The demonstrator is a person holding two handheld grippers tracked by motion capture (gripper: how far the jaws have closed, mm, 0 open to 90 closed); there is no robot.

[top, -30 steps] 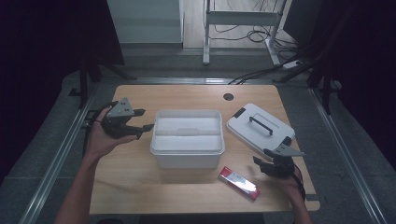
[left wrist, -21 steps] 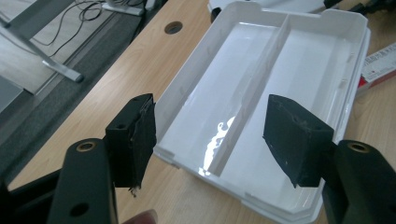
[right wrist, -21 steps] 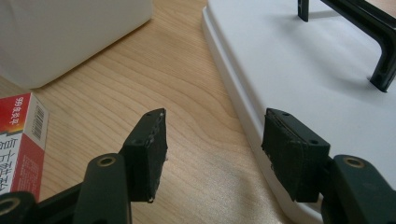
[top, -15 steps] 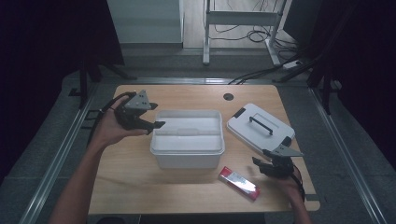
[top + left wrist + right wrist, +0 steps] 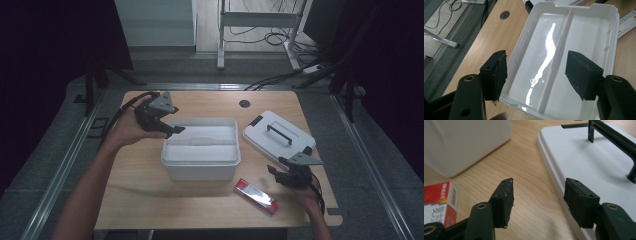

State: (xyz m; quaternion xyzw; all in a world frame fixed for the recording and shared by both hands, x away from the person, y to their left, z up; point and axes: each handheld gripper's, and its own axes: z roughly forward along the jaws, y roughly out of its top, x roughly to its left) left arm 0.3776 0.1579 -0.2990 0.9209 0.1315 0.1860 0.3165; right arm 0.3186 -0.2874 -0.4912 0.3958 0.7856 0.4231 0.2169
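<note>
light: dim overhead | glare: streak in white bin (image 5: 549, 50) | surroundings: dark

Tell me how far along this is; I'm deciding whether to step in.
Done: the white lid with the black handle lies off, beside the white plastic two-compartment box, whose compartments look empty.
In hand: nothing. The left tongs hover open over the box's left edge; the right tongs sit open between lid and red-and-white carton.
Left: probably boxing the carton and refitting the lid.
</note>
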